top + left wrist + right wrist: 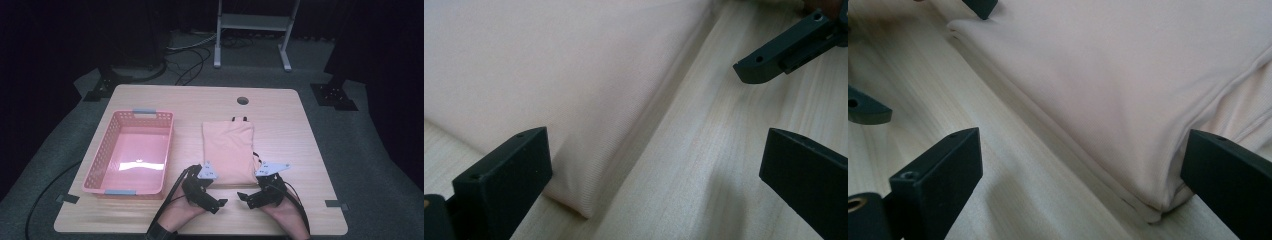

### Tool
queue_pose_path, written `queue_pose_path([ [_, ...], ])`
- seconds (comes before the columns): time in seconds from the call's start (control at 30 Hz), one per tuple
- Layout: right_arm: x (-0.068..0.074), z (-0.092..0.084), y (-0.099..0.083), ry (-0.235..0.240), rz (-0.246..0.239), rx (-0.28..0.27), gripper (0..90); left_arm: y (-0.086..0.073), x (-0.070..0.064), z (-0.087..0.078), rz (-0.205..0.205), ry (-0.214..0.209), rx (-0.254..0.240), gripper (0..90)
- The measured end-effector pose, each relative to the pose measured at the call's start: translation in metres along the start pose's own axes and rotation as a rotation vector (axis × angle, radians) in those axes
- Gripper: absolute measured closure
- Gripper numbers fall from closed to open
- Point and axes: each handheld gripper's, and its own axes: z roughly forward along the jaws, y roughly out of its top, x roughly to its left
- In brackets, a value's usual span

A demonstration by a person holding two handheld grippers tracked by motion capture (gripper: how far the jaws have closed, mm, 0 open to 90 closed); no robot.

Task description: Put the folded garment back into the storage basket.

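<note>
While a rectangular light wooden table (300,150) spans the scene, a pink perforated plastic basket (100,155) sits on its left side. Beside the basket, at the table's middle, lies a flat folded peach cloth (227,150) (near edge toward the person). Both black two-jaw grippers, left gripper (207,192) and right gripper (257,192), gape wide at its near corners, holding nothing.

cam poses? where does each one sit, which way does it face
High view: above the person's side, looking forward and down on the table, basket and folded cloth; forearms, both grippers.
Left gripper view: on the left gripper, facing the cloth's near left corner; open jaws.
Right gripper view: on the right gripper, facing the near right corner; open jaws.
Shared: cloth, tabletop.
</note>
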Motion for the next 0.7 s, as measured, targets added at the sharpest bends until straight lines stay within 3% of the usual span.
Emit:
queue_pose_path([
  [0.7, 0.008, -0.009, -0.01, -0.002, -0.005, -0.002, 3.2, -0.004, -0.013, 0.0, 0.023, -0.001, 0.0, 0.0],
])
